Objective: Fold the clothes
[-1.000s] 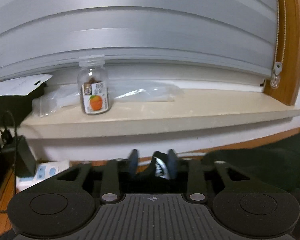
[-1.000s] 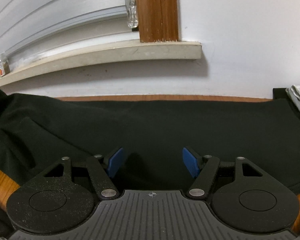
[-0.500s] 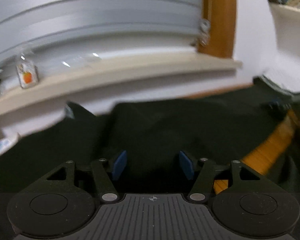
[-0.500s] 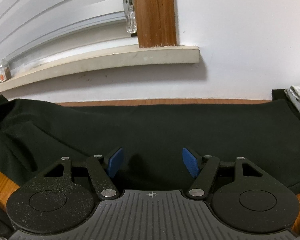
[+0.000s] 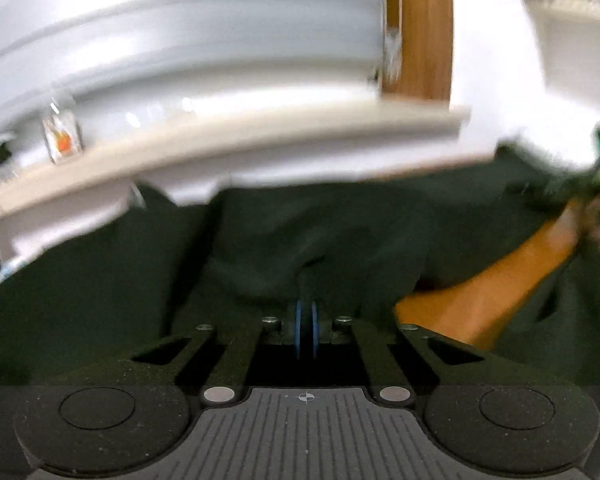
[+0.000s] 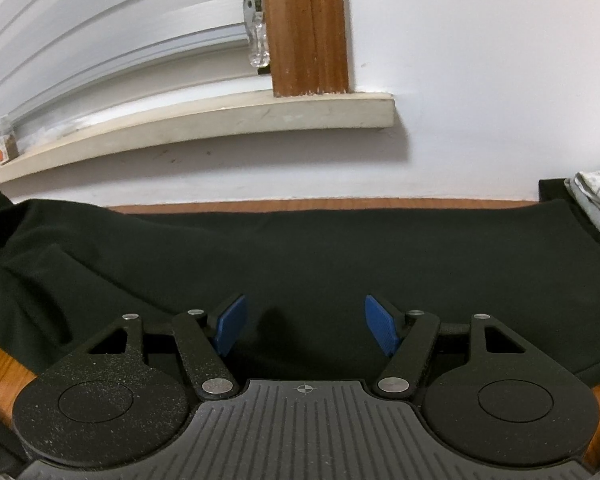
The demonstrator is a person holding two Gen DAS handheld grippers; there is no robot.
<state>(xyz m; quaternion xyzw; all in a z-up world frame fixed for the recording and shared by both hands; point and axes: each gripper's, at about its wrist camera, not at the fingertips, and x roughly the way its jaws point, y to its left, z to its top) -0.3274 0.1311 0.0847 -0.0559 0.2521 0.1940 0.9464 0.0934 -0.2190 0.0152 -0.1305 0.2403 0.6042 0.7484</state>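
Wooden table [image 5: 500, 280] — left gripper [image 5: 306, 320] closed

A wooden table [image 6: 4, 364] carried a dark garment [image 6: 340, 264] spread over most of its top, reaching almost to the wall, with bare orange-brown wood showing at the near corners and in a thin strip along the back edge. At the right end, a folded pale grey cloth [image 6: 598, 196] lay beside the garment.
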